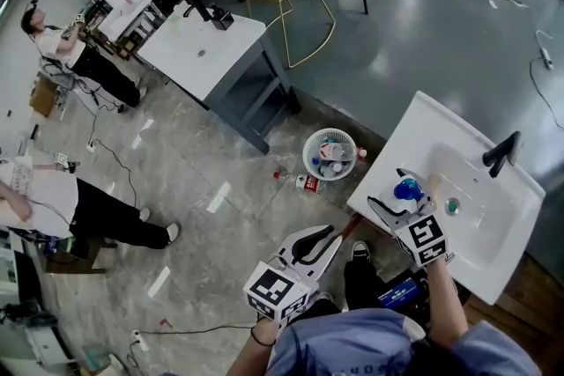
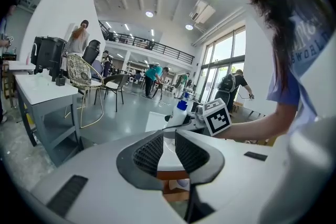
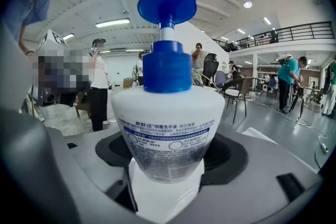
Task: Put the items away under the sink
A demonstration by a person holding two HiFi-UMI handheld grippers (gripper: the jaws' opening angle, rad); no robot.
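A white pump bottle [image 1: 407, 188] with a blue pump head stands upright over the front left corner of the white sink [image 1: 493, 242]. My right gripper [image 1: 401, 195] is shut on its lower body. In the right gripper view the bottle [image 3: 168, 128] fills the middle, label facing the camera, jaws pressed on both sides. My left gripper [image 1: 333, 235] hangs lower, in front of the sink's left edge, pointing up at it. Its jaws stand a narrow gap apart with nothing between them [image 2: 169, 139]. From there the bottle [image 2: 178, 112] shows beyond the sink edge.
A black faucet [image 1: 502, 152] stands at the sink's far side, a drain [image 1: 452, 206] in the basin. A white waste basket [image 1: 330, 154] with bottles and a loose bottle [image 1: 300, 181] sit on the floor left of the sink. A blue pack [image 1: 401, 291] lies below. A grey table [image 1: 211, 48] stands further off.
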